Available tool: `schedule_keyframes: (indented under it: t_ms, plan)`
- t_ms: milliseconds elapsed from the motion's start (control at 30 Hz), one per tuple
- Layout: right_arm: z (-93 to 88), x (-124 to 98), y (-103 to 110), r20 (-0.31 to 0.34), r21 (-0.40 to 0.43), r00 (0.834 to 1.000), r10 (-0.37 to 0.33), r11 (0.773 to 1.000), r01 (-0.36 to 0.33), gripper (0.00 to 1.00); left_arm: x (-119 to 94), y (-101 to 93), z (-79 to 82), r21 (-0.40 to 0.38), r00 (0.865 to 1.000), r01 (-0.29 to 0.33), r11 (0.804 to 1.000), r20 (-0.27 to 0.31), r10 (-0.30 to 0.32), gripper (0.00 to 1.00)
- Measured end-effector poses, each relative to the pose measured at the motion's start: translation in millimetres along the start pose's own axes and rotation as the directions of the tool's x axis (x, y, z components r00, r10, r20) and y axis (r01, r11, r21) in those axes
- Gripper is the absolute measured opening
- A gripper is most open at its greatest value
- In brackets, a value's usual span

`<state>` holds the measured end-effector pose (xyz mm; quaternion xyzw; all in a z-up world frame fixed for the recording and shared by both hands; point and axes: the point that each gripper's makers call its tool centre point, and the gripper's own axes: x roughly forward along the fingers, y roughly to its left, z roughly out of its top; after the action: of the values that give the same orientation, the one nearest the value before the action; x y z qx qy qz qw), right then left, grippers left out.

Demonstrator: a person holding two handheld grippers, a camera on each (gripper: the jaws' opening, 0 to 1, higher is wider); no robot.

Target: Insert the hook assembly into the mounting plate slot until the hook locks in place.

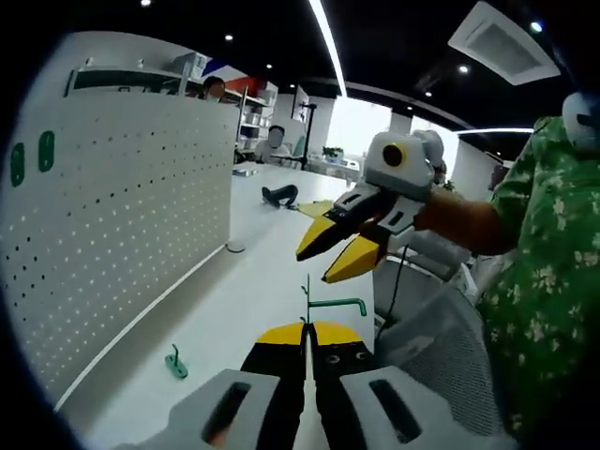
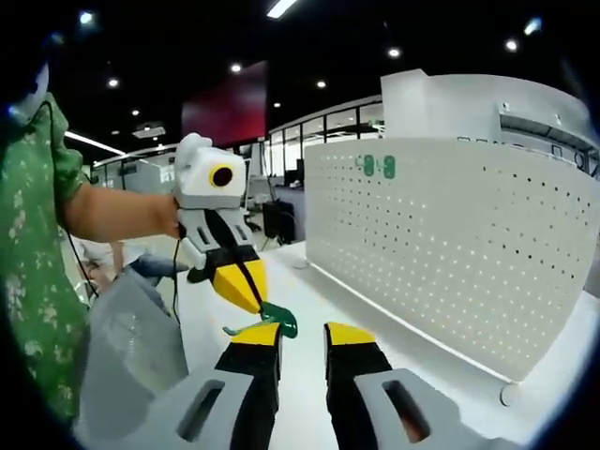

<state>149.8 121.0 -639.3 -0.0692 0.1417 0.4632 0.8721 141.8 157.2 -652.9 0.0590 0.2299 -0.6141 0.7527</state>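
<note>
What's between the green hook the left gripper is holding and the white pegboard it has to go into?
Nothing visible. The left gripper holds the green hook above the bare white table, and open air separates it from the pegboard. The right gripper hangs off to the side, open. A second hook lies near the board's foot.

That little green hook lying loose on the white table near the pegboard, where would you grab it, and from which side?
I would grab the loose green hook by its upright stem, coming down from above. Its base seems to lie flat on the table, so only the stem offers two sides to pinch. The pegboard stands close beside it, so a sideways approach looks cramped.
</note>
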Motion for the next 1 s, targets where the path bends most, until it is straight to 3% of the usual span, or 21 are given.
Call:
schedule_keyframes:
  t_ms: [333,1000]
  plan:
    - [-2.5,1,8,-0.008,0.018,0.999,0.035,0.999,-0.035,0.09,0,-6.7,4.6,0.0,1.0,0.017,1.0,0.02,-0.017,0.01]
    - [-2.7,-2,17,0.003,0.067,0.996,0.085,0.994,-0.085,0.04,0,-15.0,3.7,0.003,0.999,0.037,0.999,0.026,-0.037,0.01]
